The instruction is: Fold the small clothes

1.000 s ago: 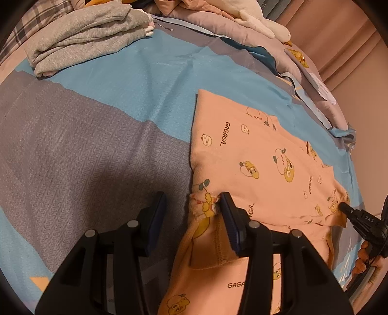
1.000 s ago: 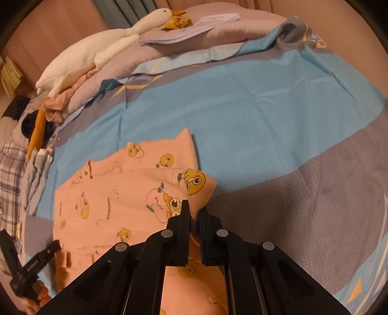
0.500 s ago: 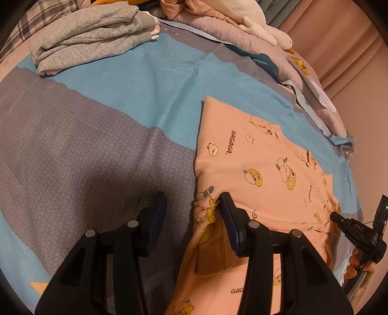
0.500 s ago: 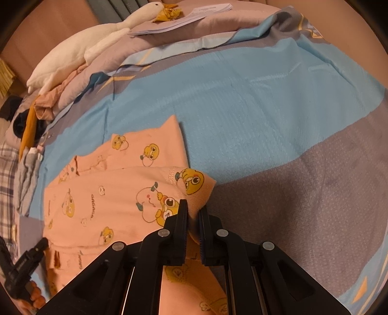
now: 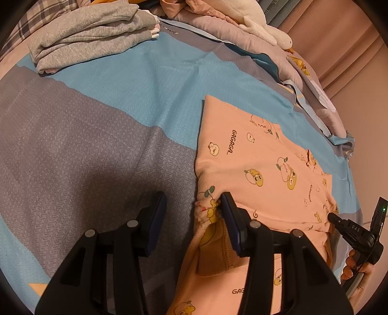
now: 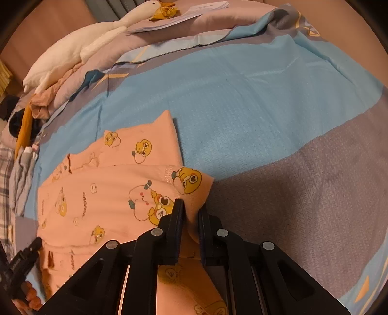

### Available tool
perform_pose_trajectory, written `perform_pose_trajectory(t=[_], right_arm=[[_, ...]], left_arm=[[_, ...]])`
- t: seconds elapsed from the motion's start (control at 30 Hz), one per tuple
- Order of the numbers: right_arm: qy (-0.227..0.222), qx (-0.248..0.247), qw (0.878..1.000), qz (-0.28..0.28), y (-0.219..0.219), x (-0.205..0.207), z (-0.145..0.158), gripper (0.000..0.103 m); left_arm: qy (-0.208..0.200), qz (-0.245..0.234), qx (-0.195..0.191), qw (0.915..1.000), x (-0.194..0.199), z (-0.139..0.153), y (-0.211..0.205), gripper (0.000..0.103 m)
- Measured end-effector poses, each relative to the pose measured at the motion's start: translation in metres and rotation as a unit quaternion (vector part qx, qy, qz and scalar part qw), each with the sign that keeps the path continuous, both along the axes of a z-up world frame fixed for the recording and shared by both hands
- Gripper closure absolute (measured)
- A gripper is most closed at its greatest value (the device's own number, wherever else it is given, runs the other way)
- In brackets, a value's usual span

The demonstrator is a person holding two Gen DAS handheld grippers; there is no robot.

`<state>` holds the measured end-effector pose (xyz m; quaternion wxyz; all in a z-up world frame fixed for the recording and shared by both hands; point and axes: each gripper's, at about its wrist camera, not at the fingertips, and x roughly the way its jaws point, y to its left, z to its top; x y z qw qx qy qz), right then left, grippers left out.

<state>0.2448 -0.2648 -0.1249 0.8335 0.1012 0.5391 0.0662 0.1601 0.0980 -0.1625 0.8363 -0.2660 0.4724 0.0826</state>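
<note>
A small pink garment with yellow cartoon prints (image 5: 254, 164) lies on the blue and grey bed cover, its near part folded over the rest. My left gripper (image 5: 191, 206) is open; the garment's folded left corner lies against its right finger (image 5: 228, 213). My right gripper (image 6: 191, 213) is shut on the garment's right corner (image 6: 194, 184) and holds it just above the cover. The garment also shows in the right wrist view (image 6: 109, 189). The right gripper shows at the right edge of the left wrist view (image 5: 351, 230).
A stack of folded grey clothes (image 5: 92, 29) lies at the far left of the bed. A white plush goose (image 6: 80, 48) and a bunched lilac duvet (image 6: 169, 29) lie along the far side. Papers (image 6: 194, 12) rest on the duvet.
Both grippers have moved forward over the garment, bringing its folded edge further up. The left gripper stays open and the right stays shut on the corner.
</note>
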Motion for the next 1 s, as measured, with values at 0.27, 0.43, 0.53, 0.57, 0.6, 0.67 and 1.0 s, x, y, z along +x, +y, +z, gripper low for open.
perform_pose_trajectory(t=[0.27, 0.43, 0.53, 0.57, 0.6, 0.67, 1.0], right_arm=[[-0.003, -0.004, 1.000, -0.003, 0.0008, -0.0015, -0.0014, 0.096], [-0.004, -0.009, 1.000, -0.003, 0.0024, -0.0015, -0.0014, 0.096], [-0.004, -0.010, 1.000, -0.003, 0.0027, -0.0010, -0.0019, 0.096], [-0.004, -0.010, 1.000, -0.003, 0.0026, -0.0010, -0.0019, 0.096], [-0.004, -0.010, 1.000, -0.003, 0.0026, -0.0010, -0.0019, 0.096], [-0.004, -0.010, 1.000, -0.003, 0.0025, -0.0010, -0.0018, 0.096], [-0.008, -0.011, 1.000, -0.002, 0.0035, -0.0004, -0.0022, 0.096]], left_arm=[[-0.001, -0.001, 0.003, 1.0000, 0.0002, -0.0007, -0.0020, 0.054], [-0.001, -0.002, -0.004, 1.0000, 0.0000, -0.0010, -0.0004, 0.054], [-0.001, -0.002, -0.006, 1.0000, 0.0000, -0.0011, 0.0004, 0.053], [-0.001, -0.002, -0.007, 1.0000, 0.0001, -0.0011, 0.0006, 0.053], [-0.001, -0.001, -0.008, 1.0000, 0.0000, -0.0011, 0.0007, 0.053], [-0.001, -0.001, -0.008, 1.0000, 0.0002, -0.0010, 0.0005, 0.053], [-0.002, -0.001, -0.011, 0.9999, 0.0002, -0.0017, 0.0003, 0.052]])
